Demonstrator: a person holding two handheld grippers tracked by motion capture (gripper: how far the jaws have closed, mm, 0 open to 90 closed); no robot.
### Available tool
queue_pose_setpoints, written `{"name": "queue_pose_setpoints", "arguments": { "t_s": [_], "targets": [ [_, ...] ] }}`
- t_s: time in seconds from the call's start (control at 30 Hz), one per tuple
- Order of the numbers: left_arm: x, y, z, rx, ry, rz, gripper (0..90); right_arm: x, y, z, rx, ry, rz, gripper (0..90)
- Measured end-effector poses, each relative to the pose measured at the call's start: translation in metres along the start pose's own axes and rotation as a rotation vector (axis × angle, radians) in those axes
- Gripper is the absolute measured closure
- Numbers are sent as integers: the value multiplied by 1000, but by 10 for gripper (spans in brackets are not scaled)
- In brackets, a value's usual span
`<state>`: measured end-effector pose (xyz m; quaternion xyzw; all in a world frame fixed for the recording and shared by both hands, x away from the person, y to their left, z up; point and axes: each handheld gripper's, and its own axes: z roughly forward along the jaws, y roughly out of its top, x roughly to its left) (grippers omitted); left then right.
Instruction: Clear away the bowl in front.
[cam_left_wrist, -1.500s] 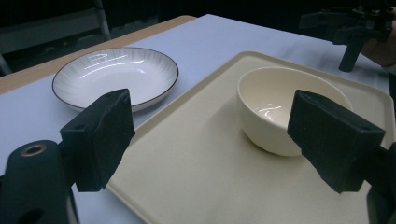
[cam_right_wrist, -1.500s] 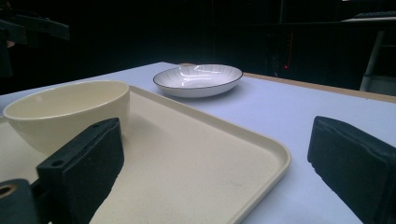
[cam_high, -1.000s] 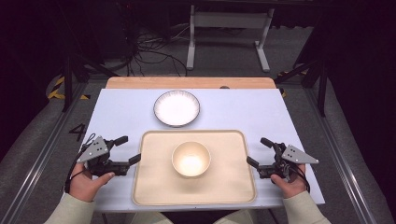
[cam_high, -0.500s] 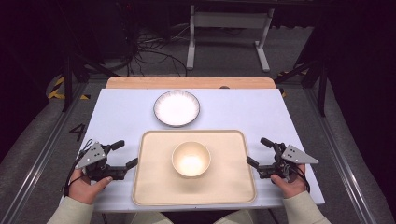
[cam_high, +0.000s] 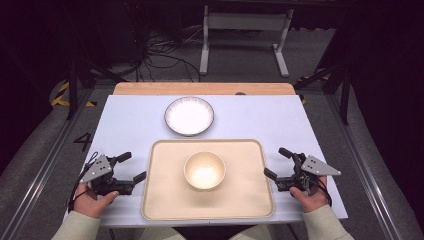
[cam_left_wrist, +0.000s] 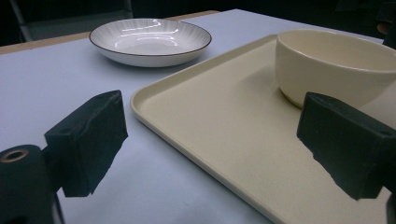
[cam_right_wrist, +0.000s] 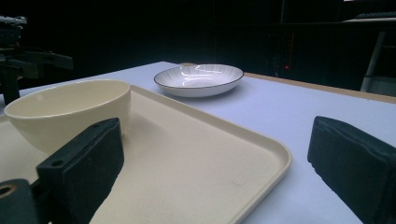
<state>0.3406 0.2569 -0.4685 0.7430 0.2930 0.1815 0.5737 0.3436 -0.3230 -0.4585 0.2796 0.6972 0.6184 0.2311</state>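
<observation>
Changes since the earlier frames — left gripper (cam_high: 131, 167) drawn back toward the near left of the table, its jaws now well short of the tray's left rim after lying close against it one second ago; right gripper (cam_high: 279, 162) unmoved at the tray's right side. Bowl, plate and tray unmoved.

Writing: a dark figure "4" (cam_high: 83, 141) marked on the floor left of the table; no brand or label legible on any dish or on either gripper.

Count:
- Tray (cam_high: 165, 200), one — beige, rectangular with rounded corners, flat on the near middle of the pale table (cam_high: 130, 120).
- Bowl (cam_high: 204, 170), one — cream, upright, empty, standing on the tray a little beyond its centre.
- Plate (cam_high: 189, 116), one — white, shallow, with a thin dark rim and ribbed inner wall, on the bare table just beyond the tray's far edge, apart from it.
- Grippers, two — each held in one hand, each with a grey three-cornered plate on top.

Left gripper: jaws spread wide, holding nothing; in the left gripper view the tray's rim and the bowl (cam_left_wrist: 336, 65) seen between them.
Right gripper: jaws likewise spread wide, empty; in the right gripper view the tray's corner (cam_right_wrist: 275, 158) lying between them, plate (cam_right_wrist: 200, 79) beyond.
</observation>
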Motion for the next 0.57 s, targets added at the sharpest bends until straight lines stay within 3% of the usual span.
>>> {"name": "queue_pose_setpoints", "arguments": {
  "t_s": [0.57],
  "targets": [
    [-2,0,0,10,2,15,78,0,0,0,2,0,-1,43]
  ]
}}
